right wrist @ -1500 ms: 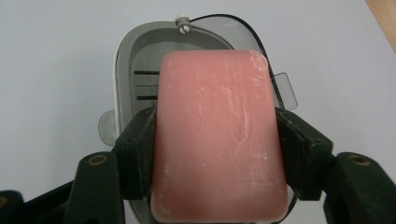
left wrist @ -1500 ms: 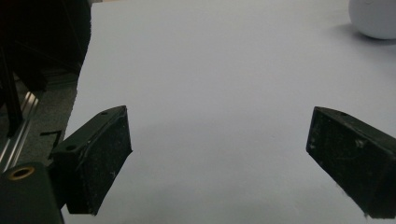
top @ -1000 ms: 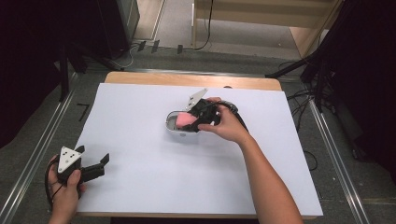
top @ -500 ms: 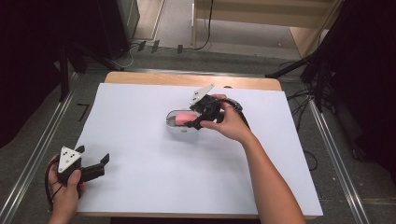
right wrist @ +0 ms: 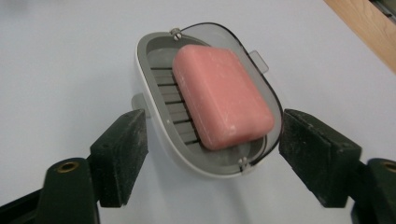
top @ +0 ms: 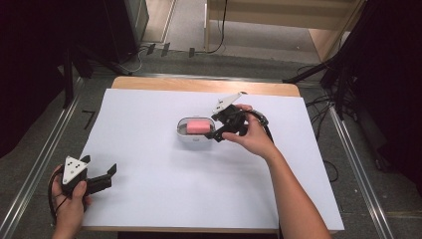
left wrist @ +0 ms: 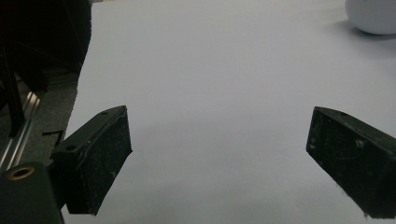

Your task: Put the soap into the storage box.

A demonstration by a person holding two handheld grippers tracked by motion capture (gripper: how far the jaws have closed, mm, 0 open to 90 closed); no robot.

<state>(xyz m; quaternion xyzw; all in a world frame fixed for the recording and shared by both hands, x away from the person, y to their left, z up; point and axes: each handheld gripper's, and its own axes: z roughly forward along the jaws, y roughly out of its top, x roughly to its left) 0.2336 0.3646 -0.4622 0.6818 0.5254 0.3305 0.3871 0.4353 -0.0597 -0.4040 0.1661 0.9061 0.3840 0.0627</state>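
**Pink soap sits in its dish, right jaws opening around it**

A pink soap bar (right wrist: 222, 95) lies in a grey soap dish (right wrist: 161, 116) near the middle of the white worktop (top: 159, 189). The dish has a see-through lid folded down behind it.

The right gripper (top: 219, 130) is just beside the dish, on its right side in the high view. Its jaws are opening. In the right gripper view, one jaw stands on each side of the near end of the dish. The pads do not press on the dish or on the soap, so nothing is held.

The soap lies straight ahead of those jaws. Its long side runs away from them, a bit slanted, and its short side goes across the gap between them. So the jaws could pinch the soap across its short side if they went forward and a little up.

The left gripper (top: 92, 180) is well apart, near the front left corner of the worktop. Its jaws are wide apart with only bare white worktop between them. In the left gripper view, the dish (left wrist: 373, 16) is far off at the top right.

The right hand (top: 254, 137) is much nearer to the soap, so I think the next move belongs to it.
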